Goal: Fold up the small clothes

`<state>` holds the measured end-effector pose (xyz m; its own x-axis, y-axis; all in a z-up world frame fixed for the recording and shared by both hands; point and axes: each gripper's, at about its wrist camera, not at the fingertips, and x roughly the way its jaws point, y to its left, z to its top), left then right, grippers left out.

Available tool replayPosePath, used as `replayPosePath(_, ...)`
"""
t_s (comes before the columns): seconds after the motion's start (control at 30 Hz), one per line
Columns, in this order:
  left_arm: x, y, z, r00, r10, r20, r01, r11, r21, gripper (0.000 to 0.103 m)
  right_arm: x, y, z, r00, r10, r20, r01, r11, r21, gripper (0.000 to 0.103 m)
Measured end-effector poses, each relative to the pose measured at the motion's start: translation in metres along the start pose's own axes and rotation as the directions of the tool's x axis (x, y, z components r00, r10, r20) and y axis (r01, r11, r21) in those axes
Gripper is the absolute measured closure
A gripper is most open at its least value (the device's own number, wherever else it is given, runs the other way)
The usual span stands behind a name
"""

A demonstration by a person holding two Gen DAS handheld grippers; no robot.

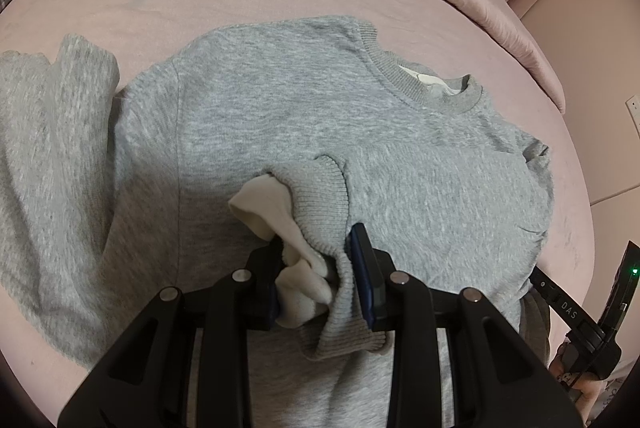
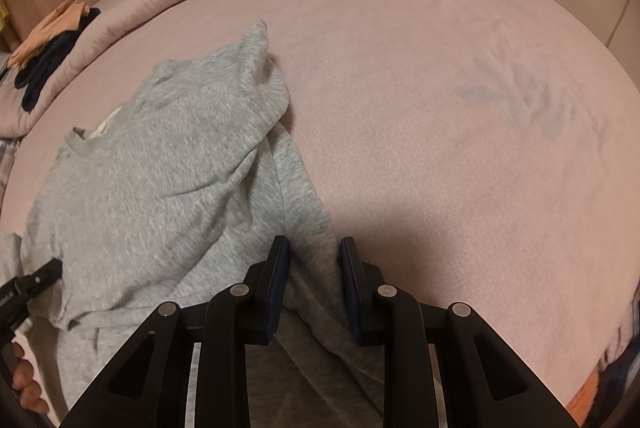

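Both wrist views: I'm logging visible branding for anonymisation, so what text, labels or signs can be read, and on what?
"DAS": white letters on the black body of the right gripper, seen in the left wrist view.
White lettering on the left gripper at the right wrist view's left edge: cut off, unreadable.
Neck label inside the grey sweatshirt: no legible print.

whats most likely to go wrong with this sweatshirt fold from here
1. The left gripper pinches only the bunched sleeve cuff; its white lining is already turned out, so it may slip or land crumpled.
2. The right gripper holds a narrow ridge of the grey sweatshirt; pulling could drag the body across the pink bedsheet and add wrinkles.
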<state>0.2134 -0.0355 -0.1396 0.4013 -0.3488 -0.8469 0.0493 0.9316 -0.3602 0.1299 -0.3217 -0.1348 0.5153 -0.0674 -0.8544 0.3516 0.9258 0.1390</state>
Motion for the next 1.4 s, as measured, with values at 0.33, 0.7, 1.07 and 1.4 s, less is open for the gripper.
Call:
replayPosePath(0.33, -0.0002, -0.0003, -0.0018, 1.000, -0.002, 0.007, 0.002, 1.000, 0.002, 0.071, 0.0005, -0.0016, -0.0005, 1.000, 0.001, 0.005, -0.001, 1.000, -0.001, 0.080)
replayPosePath(0.7, -0.0009, -0.0001, -0.0028, 1.000, -0.004, 0.013, 0.004, 1.000, 0.005, 0.071, -0.0001, 0.0006, -0.0032, 1.000, -0.012, 0.015, 0.013, 1.000, -0.008, 0.080)
replayPosePath(1.07, -0.0009, -0.0009, -0.0026, 1.000, -0.007, 0.017, 0.007, 1.000, 0.008, 0.071, -0.0012, 0.0017, -0.0052, 1.000, -0.016, 0.018, 0.016, 1.000, -0.005, 0.080)
replayPosePath(1.4, -0.0012, -0.0002, -0.0032, 1.000, -0.008, 0.017, 0.008, 1.000, 0.005, 0.071, -0.0008, 0.0014, -0.0053, 1.000, -0.016, 0.019, 0.016, 1.000, -0.004, 0.080)
